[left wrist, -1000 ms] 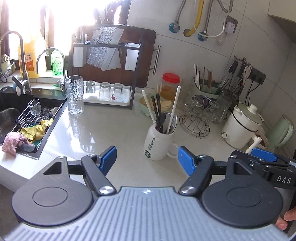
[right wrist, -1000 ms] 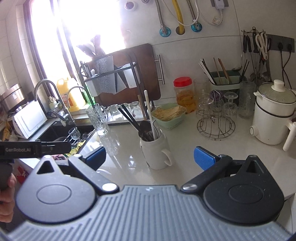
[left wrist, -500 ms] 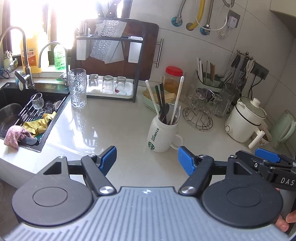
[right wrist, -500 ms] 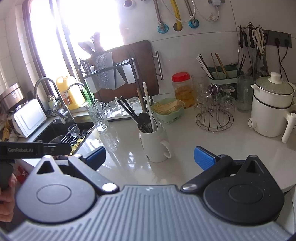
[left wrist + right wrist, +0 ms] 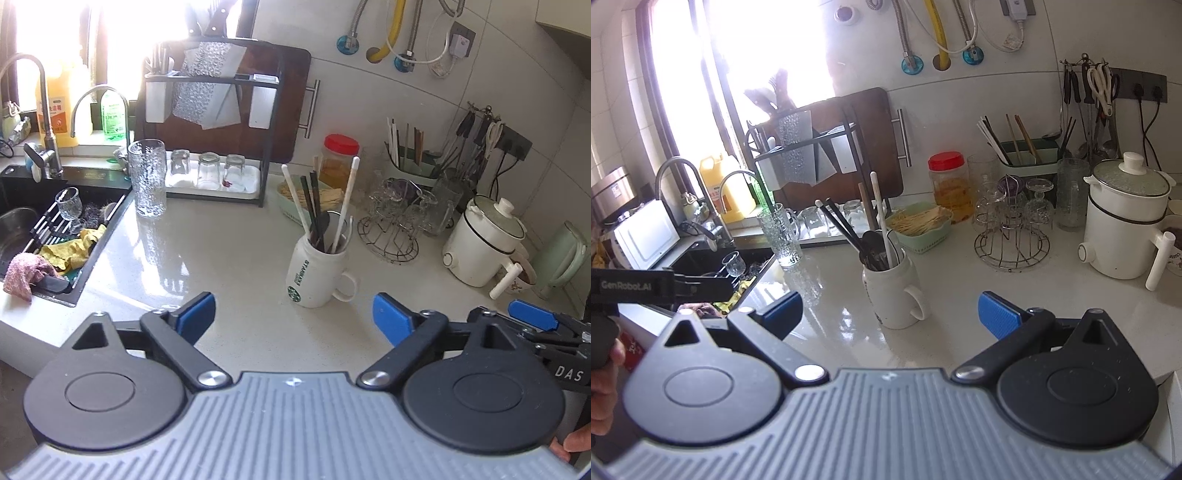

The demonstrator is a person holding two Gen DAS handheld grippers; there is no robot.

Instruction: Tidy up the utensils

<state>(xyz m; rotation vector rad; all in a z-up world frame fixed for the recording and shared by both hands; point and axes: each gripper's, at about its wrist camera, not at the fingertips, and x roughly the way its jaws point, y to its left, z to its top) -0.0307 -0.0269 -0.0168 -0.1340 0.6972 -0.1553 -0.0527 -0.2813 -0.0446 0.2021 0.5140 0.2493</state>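
Both the left gripper [image 5: 291, 314] and right gripper [image 5: 890, 310] hover spread wide and empty, the mug [image 5: 317, 275] of chopsticks [image 5: 308, 206] and spoons standing just ahead on the counter [image 5: 221, 240], which fits either sorting about to begin or sorting done.

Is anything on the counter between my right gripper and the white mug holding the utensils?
Nothing visible does. The right gripper is open, and only bare counter lies between its fingers and the white mug, handle facing right. The textured glass stands off to the left, clear of the path.
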